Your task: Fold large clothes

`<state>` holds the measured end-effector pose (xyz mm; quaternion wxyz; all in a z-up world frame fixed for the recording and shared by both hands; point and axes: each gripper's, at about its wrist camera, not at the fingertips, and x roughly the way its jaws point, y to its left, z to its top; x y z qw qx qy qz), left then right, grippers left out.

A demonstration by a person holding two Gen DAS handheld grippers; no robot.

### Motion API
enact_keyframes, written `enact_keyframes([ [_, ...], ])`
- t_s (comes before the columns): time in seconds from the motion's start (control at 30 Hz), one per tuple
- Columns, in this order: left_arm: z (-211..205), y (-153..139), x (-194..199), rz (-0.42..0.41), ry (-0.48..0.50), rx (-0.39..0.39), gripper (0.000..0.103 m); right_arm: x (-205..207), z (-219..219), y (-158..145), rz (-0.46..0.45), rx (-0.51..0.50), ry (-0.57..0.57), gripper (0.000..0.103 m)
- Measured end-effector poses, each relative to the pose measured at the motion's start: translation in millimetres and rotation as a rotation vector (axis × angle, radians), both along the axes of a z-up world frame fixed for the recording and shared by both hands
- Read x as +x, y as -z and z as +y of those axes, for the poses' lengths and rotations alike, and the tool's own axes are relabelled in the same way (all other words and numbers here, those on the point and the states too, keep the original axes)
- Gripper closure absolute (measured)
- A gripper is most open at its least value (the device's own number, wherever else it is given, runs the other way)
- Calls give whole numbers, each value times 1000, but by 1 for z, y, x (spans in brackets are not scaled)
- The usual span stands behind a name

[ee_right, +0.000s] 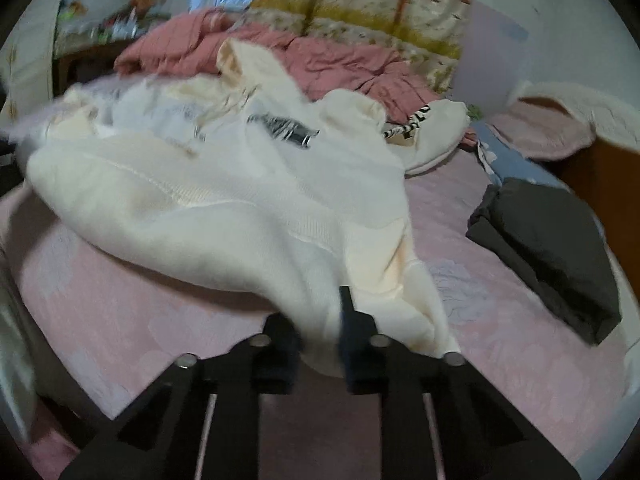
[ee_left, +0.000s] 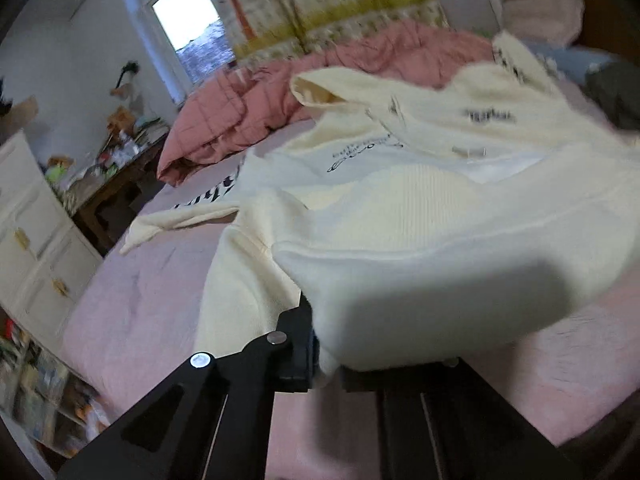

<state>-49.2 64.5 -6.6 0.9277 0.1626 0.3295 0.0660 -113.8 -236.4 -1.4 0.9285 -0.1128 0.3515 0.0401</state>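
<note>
A large cream hoodie [ee_left: 400, 200] with black lettering lies spread on the pink bed sheet [ee_left: 140, 300]. My left gripper [ee_left: 320, 344] is shut on the hoodie's hem, and the lifted cloth hides its right finger. In the right wrist view the same hoodie [ee_right: 224, 200] is held up off the pink bed sheet [ee_right: 120, 312]. My right gripper [ee_right: 320, 340] is shut on its other hem corner, with cloth bunched between the fingers. The hood points towards the far side of the bed.
A rumpled pink quilt [ee_left: 248, 112] lies at the back of the bed. A folded dark garment [ee_right: 552, 248] lies on the right of the bed, with a blue cloth [ee_right: 516, 164] behind it. A white cabinet [ee_left: 32, 232] and a cluttered desk [ee_left: 116, 168] stand left.
</note>
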Motion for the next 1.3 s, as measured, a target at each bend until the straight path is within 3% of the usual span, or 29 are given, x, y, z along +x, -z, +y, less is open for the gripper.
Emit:
enact_keyframes([
  [0.17, 27, -19, -37, 56, -9, -95, 95, -40, -6, -19, 40, 135, -88, 91],
  [0.33, 27, -4, -37, 165, -9, -41, 93, -36, 1, -14, 119, 128, -97, 91],
  [0.4, 29, 0, -26, 202, -24, -55, 90, -24, 1, -14, 140, 141, -108, 91],
  [0.57, 42, -18, 9, 218, -21, -156, 87, 24, -7, -44, 127, 175, -126, 87],
  [0.73, 55, -25, 76, 244, -25, -231, 86, 99, 1, -64, 73, 138, -94, 86],
  [0.83, 62, -17, 120, 286, -44, -277, 86, 147, 3, -55, 69, 130, -45, 86],
  [0.97, 61, 4, 160, 320, -47, -279, 83, 196, 1, -27, 80, 116, 20, 86],
  [1.03, 60, 12, 168, 293, -32, -279, 80, 205, -10, -16, 61, 141, 60, 86],
  [1.13, 61, 10, 157, 208, -12, -275, 71, 195, -42, -13, 32, 235, 134, 78],
  [1.23, 73, 0, 127, 82, -22, -286, 32, 171, -81, -24, -4, 366, 148, 47],
  [1.27, 78, -5, 116, 46, -26, -296, 12, 162, -91, -28, -15, 397, 150, 39],
  [1.3, 84, -9, 106, 16, -24, -312, 7, 156, -97, -28, -8, 418, 142, 38],
])
